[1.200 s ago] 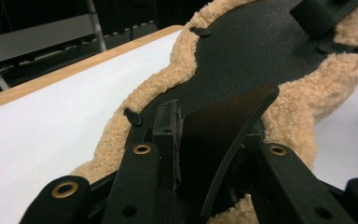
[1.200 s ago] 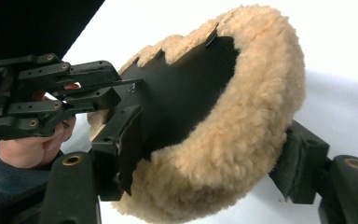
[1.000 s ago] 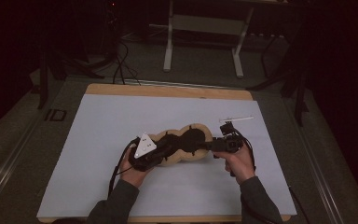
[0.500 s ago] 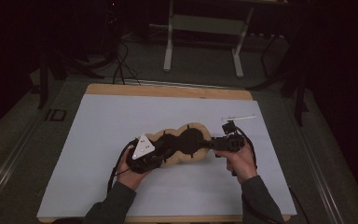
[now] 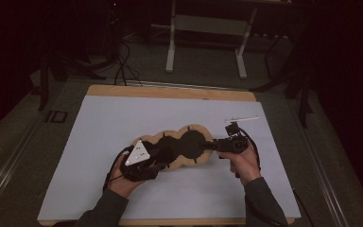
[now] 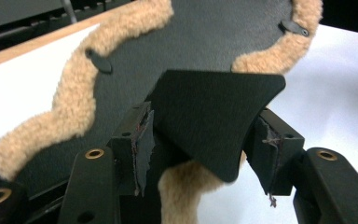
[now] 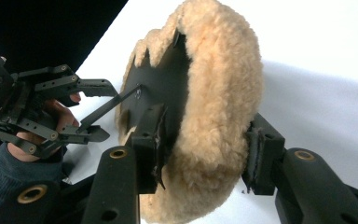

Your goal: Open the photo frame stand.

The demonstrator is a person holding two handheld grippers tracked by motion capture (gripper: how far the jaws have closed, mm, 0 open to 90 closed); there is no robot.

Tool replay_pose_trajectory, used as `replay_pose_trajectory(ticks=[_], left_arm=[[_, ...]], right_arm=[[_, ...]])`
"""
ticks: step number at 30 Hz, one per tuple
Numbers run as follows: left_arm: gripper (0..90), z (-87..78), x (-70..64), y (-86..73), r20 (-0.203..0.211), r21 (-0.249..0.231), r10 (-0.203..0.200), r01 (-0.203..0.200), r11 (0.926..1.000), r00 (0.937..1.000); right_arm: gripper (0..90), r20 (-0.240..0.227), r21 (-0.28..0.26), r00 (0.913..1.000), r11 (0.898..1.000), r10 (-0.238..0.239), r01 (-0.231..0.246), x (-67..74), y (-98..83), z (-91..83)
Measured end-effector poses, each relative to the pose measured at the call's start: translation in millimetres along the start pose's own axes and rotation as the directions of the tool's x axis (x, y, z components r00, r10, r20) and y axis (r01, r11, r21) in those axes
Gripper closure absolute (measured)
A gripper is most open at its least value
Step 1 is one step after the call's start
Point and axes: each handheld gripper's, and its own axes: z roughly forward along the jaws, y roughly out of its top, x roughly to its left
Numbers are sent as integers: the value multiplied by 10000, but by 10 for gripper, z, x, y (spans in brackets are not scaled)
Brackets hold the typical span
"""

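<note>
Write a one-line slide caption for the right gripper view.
Right tongs clamp the fleecy edge of a black-faced sheepskin pad over the white table sheet, left tongs beyond.

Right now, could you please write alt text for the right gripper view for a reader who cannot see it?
The right tool clamps the thick tan fleece edge of a black mat over a white table cover. At left, a hand's other tool holds a thin black flap of the same mat.

One fleece-edged black pad [image 5: 182, 144]; two grippers: left gripper [image 5: 152, 161], right gripper [image 5: 213, 145]; one table [image 5: 99, 123].
</note>
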Motion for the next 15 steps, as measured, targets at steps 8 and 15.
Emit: replay_pose_trajectory(ticks=[8,15], left_arm=[[445,-114,74,-125,302,265,138,-146,9995,9994],[444,-169,95,-200,562,532,175,-205,9984,9983]], right_arm=[[564,106,135,9996,9995,-277,276,2,-2,2],[571,139,263,9978,9976,-643,640,25,1,-8]])
